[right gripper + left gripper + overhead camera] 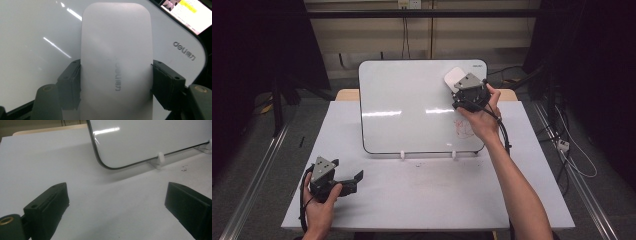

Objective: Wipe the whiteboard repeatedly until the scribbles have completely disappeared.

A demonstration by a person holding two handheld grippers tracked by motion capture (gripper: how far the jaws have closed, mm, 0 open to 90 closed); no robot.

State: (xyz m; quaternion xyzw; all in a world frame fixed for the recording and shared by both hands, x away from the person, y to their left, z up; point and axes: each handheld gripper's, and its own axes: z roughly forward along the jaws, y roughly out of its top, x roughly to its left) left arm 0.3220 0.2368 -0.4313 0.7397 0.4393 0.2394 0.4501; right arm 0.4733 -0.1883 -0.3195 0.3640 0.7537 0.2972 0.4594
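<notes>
- Right now my right gripper point(462, 86) has its jaws clamped on the long sides of a white eraser point(116, 62), held against the upper right corner of the whiteboard point(412, 105).
- From the right gripper view I see the eraser's flat back with a faint grey logo, and the board's printed brand mark just beside it near the rounded corner.
- Below that hand, red scribbles point(463, 128) sit on the board's lower right area, apart from the eraser.
- My left gripper point(349, 180) rests low on the table point(422, 195) at the near left, well apart from the board, jaws spread wide with nothing between them.
- The board leans tilted on two small white feet point(402, 155).
</notes>
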